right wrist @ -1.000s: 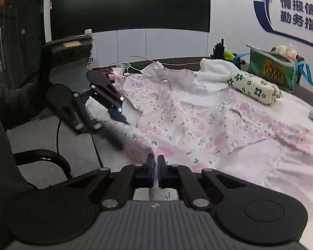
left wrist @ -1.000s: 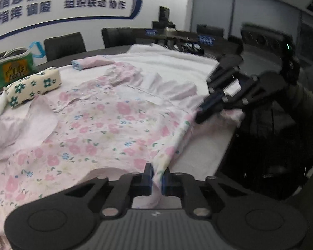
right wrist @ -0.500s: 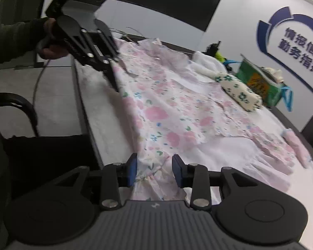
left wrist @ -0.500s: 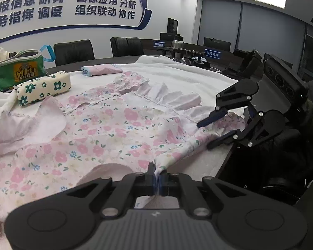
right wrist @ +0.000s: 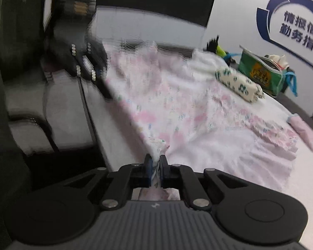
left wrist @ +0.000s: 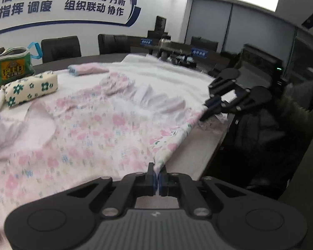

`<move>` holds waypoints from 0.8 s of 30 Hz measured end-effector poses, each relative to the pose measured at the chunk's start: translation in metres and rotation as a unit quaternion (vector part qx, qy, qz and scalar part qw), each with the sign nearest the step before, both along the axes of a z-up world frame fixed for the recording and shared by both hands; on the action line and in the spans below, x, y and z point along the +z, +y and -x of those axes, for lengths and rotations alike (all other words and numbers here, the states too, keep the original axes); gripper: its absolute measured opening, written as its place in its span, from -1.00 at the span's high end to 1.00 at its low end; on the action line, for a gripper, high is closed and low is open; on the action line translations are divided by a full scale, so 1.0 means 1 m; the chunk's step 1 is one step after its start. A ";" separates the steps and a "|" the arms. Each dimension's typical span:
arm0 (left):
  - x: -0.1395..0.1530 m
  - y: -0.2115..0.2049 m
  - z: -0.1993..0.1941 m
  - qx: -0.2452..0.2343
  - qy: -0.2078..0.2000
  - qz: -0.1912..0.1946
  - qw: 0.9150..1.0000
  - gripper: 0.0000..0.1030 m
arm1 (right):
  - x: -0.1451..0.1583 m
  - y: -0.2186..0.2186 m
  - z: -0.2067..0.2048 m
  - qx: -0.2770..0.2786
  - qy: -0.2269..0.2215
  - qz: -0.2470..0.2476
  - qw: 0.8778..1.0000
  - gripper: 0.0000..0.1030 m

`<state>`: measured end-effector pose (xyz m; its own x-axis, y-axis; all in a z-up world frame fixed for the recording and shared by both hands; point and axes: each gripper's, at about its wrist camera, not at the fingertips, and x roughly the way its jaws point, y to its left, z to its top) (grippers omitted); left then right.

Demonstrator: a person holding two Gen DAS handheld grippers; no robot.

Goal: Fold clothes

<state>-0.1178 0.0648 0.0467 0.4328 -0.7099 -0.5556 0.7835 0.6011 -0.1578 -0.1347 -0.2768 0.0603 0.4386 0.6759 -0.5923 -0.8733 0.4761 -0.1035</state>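
floral garment (left wrist: 98, 129) lies spread flat on the white-covered table (left wrist: 177, 79), near edge running along the table's front edge. left gripper (left wrist: 157, 174) is clamped on that edge at one corner, fabric pinched between the pads. right gripper (right wrist: 155, 167) has just been closing and now pinches the same edge further along, cloth bunched between its jaws. each gripper shows in the other's view at the hem. behind the garment: flower-print pouch (left wrist: 31, 88), green bag (left wrist: 9, 69), small folded pink cloth (left wrist: 87, 69). right view is motion-blurred.

The wall sign (left wrist: 58, 2) reads "图像应用分析" and "组织联动协作".
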 end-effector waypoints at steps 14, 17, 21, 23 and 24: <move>0.011 0.020 -0.076 0.238 -0.025 -0.032 0.971 0.11 | 0.004 0.007 -0.113 -0.167 -0.082 0.080 0.979 -0.02; 0.006 0.031 -0.036 0.218 -0.063 -0.033 0.973 -0.10 | 0.013 -0.012 -0.080 -0.142 -0.096 0.047 0.984 -0.15; -0.009 0.009 -0.011 0.145 -0.093 -0.097 0.980 -0.10 | -0.004 -0.006 -0.042 -0.064 -0.086 0.075 0.991 -0.26; -0.016 -0.007 -0.007 0.120 -0.121 -0.146 0.974 -0.10 | -0.020 0.003 -0.032 -0.047 -0.101 0.108 0.988 -0.26; -0.019 -0.013 -0.006 0.113 -0.137 -0.167 0.970 -0.10 | -0.025 0.005 -0.032 -0.046 -0.101 0.113 0.987 -0.25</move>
<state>-0.1114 0.0516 0.0279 0.7198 -0.3794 -0.5814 0.6108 0.7441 0.2706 -0.1023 -0.2717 0.0351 0.6166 0.4884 -0.6175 -0.7780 0.4979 -0.3831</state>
